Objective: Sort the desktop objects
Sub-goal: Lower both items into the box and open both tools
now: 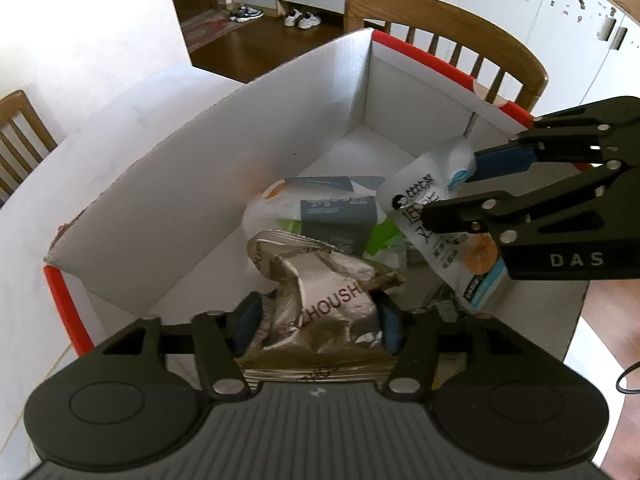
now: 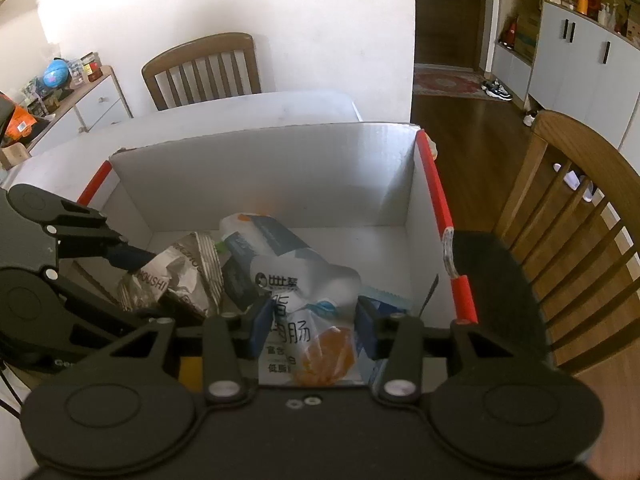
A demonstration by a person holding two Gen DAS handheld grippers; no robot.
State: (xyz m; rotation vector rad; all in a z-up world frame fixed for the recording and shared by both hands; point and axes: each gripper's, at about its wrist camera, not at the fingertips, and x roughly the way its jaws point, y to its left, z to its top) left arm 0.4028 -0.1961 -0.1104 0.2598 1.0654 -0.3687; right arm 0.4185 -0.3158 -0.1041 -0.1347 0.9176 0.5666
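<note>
A white cardboard box [image 1: 200, 184] [image 2: 260, 176] with red edges stands on the table, and both grippers reach into it. My left gripper [image 1: 318, 324] [image 2: 140, 284] is open, with a crumpled silver foil packet [image 1: 320, 292] [image 2: 176, 272] lying between its blue pads on the pile in the box. My right gripper [image 2: 312, 328] [image 1: 460, 188] is shut on a white snack packet [image 2: 296, 304] [image 1: 424, 196] with black print and an orange picture, held over the box's right side. Beneath lie a grey-blue packet [image 1: 336, 212] [image 2: 272, 240] and a white-and-green bag [image 1: 384, 240].
The box sits on a white table [image 1: 100, 128] [image 2: 240, 112]. Wooden chairs stand around it: one behind the box [image 1: 440, 32], one at the far end [image 2: 200, 68], one close on the right [image 2: 580, 200]. A cluttered white cabinet [image 2: 92, 96] stands at the left wall.
</note>
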